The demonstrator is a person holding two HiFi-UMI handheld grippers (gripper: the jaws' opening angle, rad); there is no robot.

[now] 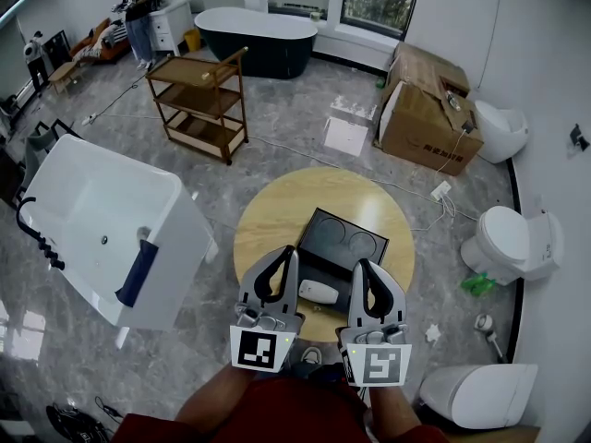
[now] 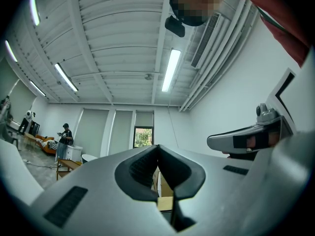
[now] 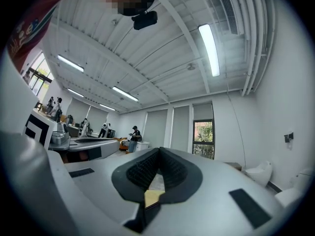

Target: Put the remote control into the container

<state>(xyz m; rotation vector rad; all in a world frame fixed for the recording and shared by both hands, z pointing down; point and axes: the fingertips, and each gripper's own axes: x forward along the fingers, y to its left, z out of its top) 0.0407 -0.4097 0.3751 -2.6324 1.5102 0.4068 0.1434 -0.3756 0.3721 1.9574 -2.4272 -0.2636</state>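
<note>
Holding both grippers close in against our body, we have them side by side over the near edge of the round wooden table (image 1: pixel 268 212). Left gripper (image 1: pixel 290 252): jaws pressed together tip to tip, nothing between them. Right gripper (image 1: pixel 359 265): same story, pads met and empty. Both gripper views look level across the room and up at the ceiling lights.

Down between the two grippers lies the white remote control (image 1: pixel 319 293), flat on the table, untouched by either one. Just past it sits the black container (image 1: pixel 315 247), a square tray with two round hollows, the remote right at its near edge; whether they touch, we cannot tell.

Moving out, a white bathtub (image 1: pixel 97 212) stands to the left and toilets (image 1: pixel 512 240) to the right. Further back we see a wooden trolley (image 1: pixel 199 100), a cardboard box (image 1: pixel 420 118), a dark bathtub (image 1: pixel 259 37), and a person (image 1: pixel 138 12) in the far corner.
</note>
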